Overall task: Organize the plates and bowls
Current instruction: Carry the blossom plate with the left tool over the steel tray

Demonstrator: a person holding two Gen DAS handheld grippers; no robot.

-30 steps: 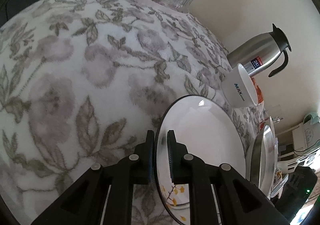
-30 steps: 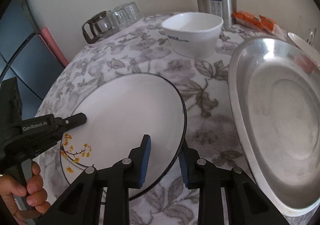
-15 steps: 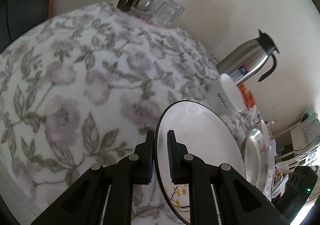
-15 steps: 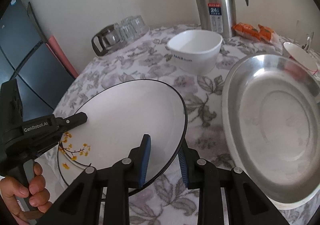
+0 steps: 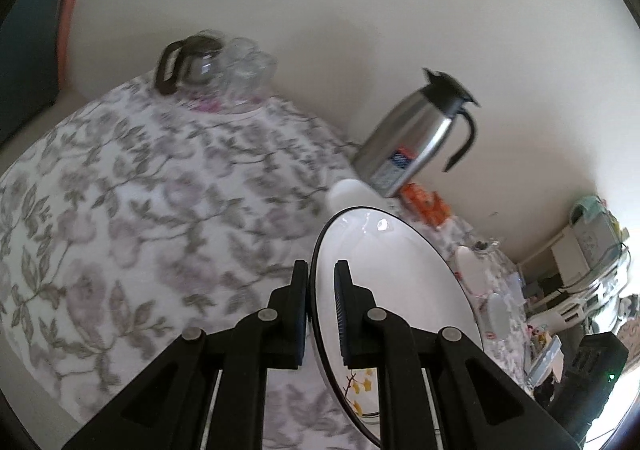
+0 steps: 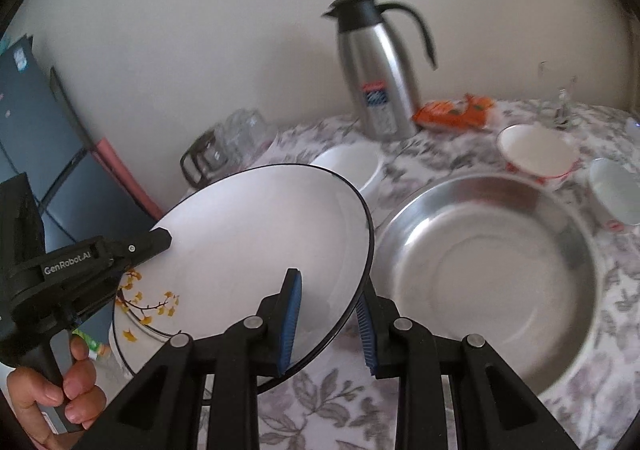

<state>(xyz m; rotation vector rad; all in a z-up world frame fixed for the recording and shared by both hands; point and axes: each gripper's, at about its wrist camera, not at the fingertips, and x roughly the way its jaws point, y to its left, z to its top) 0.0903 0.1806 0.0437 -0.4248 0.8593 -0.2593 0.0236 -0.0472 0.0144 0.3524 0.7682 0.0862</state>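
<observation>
Above the floral tablecloth (image 6: 328, 406), clear of the table and tilted, the white plate (image 6: 256, 246) with the black rim and yellow flower sprig hangs between two grippers: the left gripper (image 5: 321, 290) is clenched on its rim at about nine o'clock in the right wrist view, and the right gripper (image 6: 327, 316) grasps the rim at about five o'clock, its blue pads on either side of the edge. Both grips sit only on the thin rim of a glazed plate, so the likeliest trouble, as I judge it, is slipping: if one hand rises or rolls faster than the other, the plate could twist out of a pad and drop. Just beside it at three o'clock lies the large steel basin (image 6: 488, 282); a careless swing that way could knock the plate's edge on the basin's rim. Behind the plate at twelve o'clock sits a white bowl (image 6: 352, 165), partly hidden, and the steel thermos (image 6: 380, 77) stands farther back at one o'clock; a far-edge dip could clip the bowl. Glass cups with a dark-handled jug (image 6: 224, 149) wait at eleven o'clock near the wall. Two small bowls (image 6: 536, 149) at two o'clock are well apart and at little risk. A person's hand (image 6: 60, 398) holds the left gripper's handle at seven o'clock.
</observation>
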